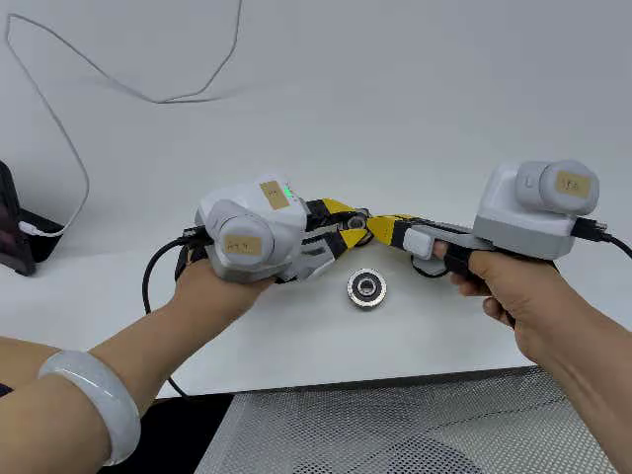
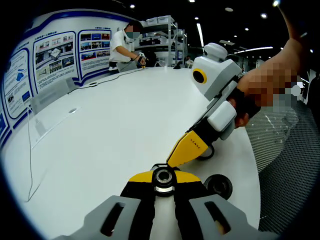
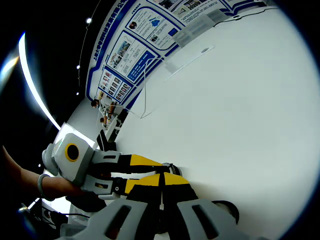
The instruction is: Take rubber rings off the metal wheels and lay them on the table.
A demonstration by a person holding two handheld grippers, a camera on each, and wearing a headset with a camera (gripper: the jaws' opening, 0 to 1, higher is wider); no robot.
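My left gripper [image 1: 346,223] [image 2: 163,183] is shut on a small metal wheel [image 2: 164,176] and holds it above the white table [image 1: 395,109]. From the right, my right gripper [image 1: 369,228] [image 3: 166,176] meets it; its yellow tips [image 2: 186,148] are pinched together at the wheel's rim, apparently on the black rubber ring there. A second wheel [image 1: 366,287] [image 2: 219,186], its black ring still on, lies flat on the table just below the jaws. Under the right gripper lies a loose black ring [image 1: 427,269] [image 2: 206,154] [image 3: 227,207].
A grey cable [image 1: 59,128] loops across the back left of the table to a black device [image 1: 15,232] at the left edge. Mesh flooring [image 1: 395,425] lies below the table's front edge. A person [image 2: 125,42] stands at the table's far end.
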